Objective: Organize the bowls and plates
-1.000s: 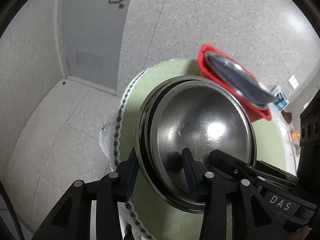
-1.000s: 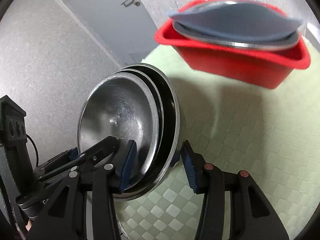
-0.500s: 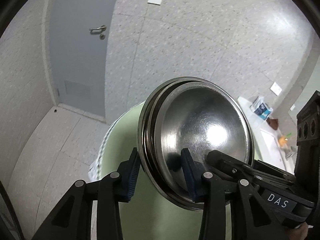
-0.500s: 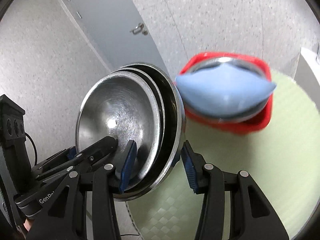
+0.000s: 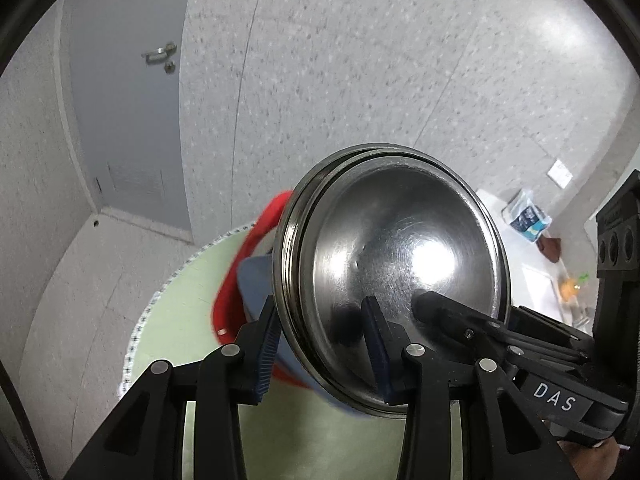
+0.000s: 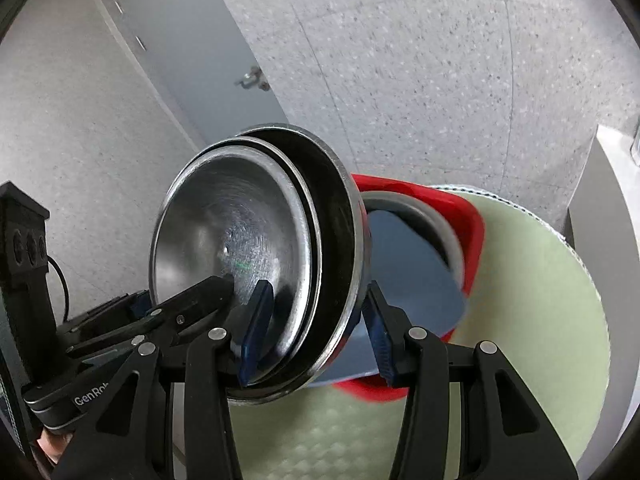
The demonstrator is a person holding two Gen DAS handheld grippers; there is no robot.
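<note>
A nested stack of steel bowls [image 5: 400, 272] is held on edge in the air, its hollow side facing both cameras; it also shows in the right wrist view [image 6: 248, 256]. My left gripper [image 5: 324, 344] is shut on the stack's rim from one side. My right gripper [image 6: 316, 328] is shut on the rim from the other side. Behind the stack stands a red basin [image 6: 456, 212] with a blue plate [image 6: 412, 268] and a steel plate in it, on the round green table [image 6: 532, 336]. The basin [image 5: 240, 280] is partly hidden in the left wrist view.
The table's patterned edge [image 5: 140, 328] lies to the left. A grey door [image 5: 120, 100] and speckled walls are behind. A white counter [image 5: 532, 264] with a blue-white packet [image 5: 526, 216] is at the right.
Both grippers carried the bowl stack up and toward the red basin. The basin now sits directly behind the stack, closer than before. The grips have not changed.
</note>
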